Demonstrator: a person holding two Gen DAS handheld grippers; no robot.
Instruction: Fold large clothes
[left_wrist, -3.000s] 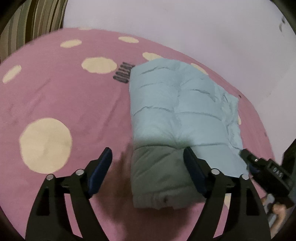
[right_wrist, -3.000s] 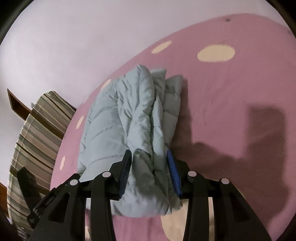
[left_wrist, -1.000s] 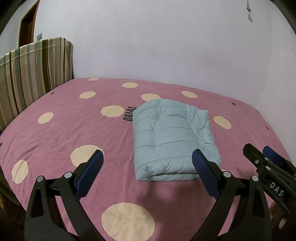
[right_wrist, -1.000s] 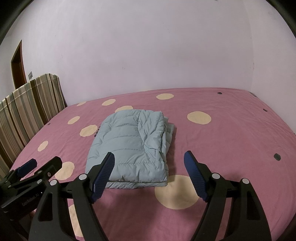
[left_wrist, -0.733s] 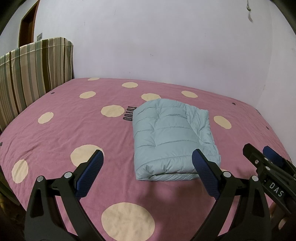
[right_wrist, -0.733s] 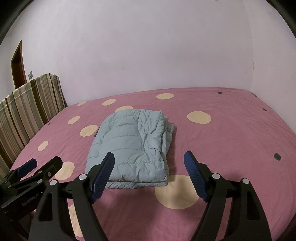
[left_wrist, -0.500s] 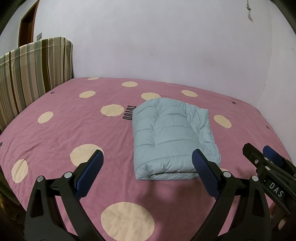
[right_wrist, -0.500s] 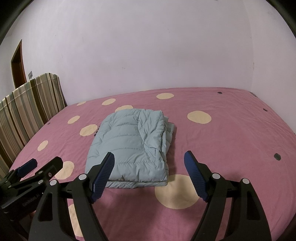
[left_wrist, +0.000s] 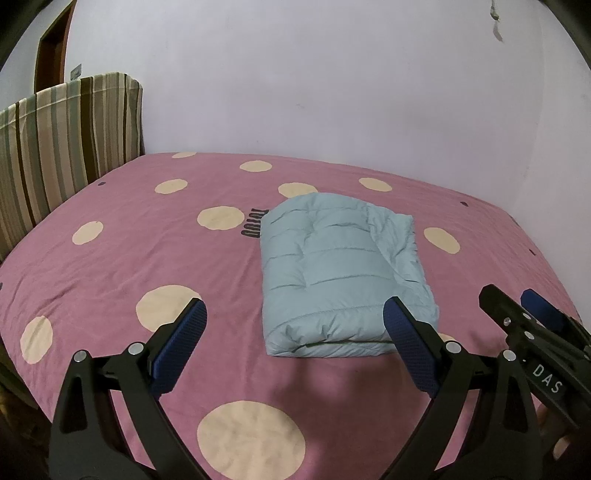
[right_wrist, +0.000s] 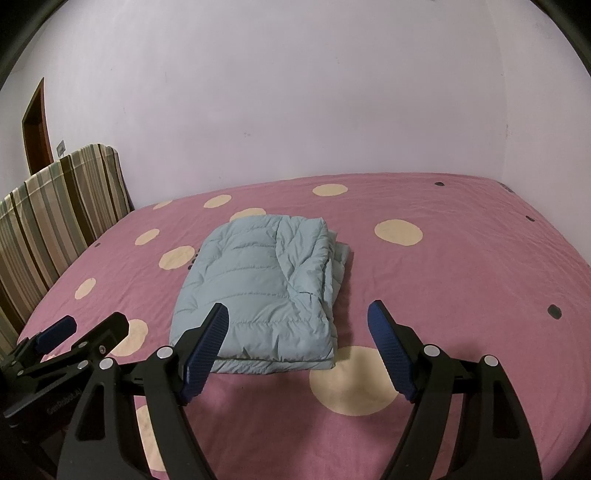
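Pale blue and quilted, the folded jacket (left_wrist: 340, 273) lies on the pink dotted bed cover (left_wrist: 129, 240) ahead of the left gripper (left_wrist: 295, 345), whose jaws are spread wide and hold nothing; the jacket's near edge sits just beyond the right jaw. From the right wrist camera, the jacket (right_wrist: 266, 288) lies ahead of the right gripper (right_wrist: 297, 339), mostly beyond its left jaw, and these jaws are also released and apart from it.

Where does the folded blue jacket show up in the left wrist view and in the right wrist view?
Left wrist: the jacket lies right of centre on the bed, near the right finger of the left gripper.
Right wrist: the jacket lies left of centre, behind the left finger of the right gripper.
Shared landmark: the striped headboard at far left.
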